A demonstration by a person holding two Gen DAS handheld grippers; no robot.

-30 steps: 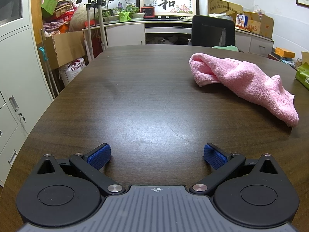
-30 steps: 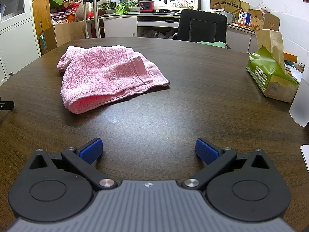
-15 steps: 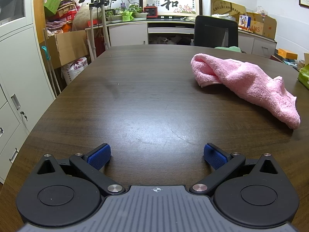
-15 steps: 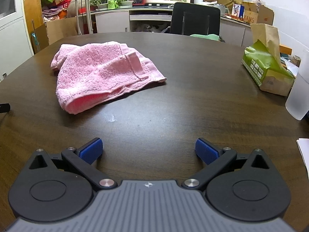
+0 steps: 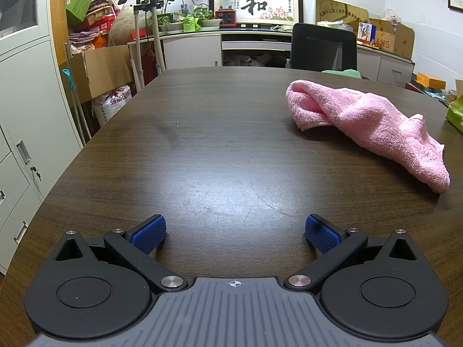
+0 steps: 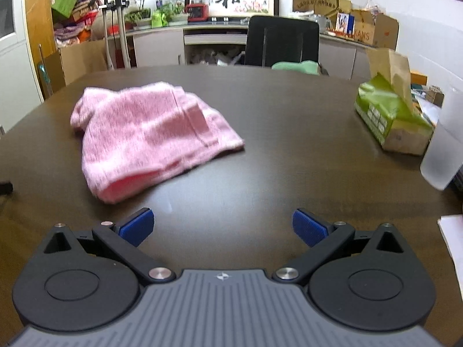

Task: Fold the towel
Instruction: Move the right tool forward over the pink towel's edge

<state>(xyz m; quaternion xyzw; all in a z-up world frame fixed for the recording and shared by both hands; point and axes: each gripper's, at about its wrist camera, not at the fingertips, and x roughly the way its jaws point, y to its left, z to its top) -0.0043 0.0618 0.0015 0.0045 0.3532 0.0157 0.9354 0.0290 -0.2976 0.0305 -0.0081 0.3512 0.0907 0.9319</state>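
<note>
Dark wood grain spreads ahead of me, a wide tabotop in a cluttered office with a black chair (image 5: 323, 46) pulled up at its far edge and a framed calligraphy picture (image 5: 260, 6) on the wall behind. Correction in plain terms: this tabletop (image 5: 202, 150) carries one pink towel (image 5: 373, 121), lying crumpled in a loose heap, not folded flat. From my left hand-held gripper (image 5: 235, 232) the towel sits ahead and off to the right, well apart from the blue pads (image 5: 149, 233), which are spread wide with nothing between them. From my right hand-held gripper (image 6: 223, 227) the same towel (image 6: 144, 136) lies ahead and to the left, its near rounded edge close to my left pad (image 6: 136, 228) but not touching it; this view is slightly blurred. That gripper is also released, jaws wide and bare. To the right stands a green tissue box (image 6: 390, 115) with a brown paper bag rising behind it, and a pale translucent cup (image 6: 442, 150) stands at the right edge.
</note>
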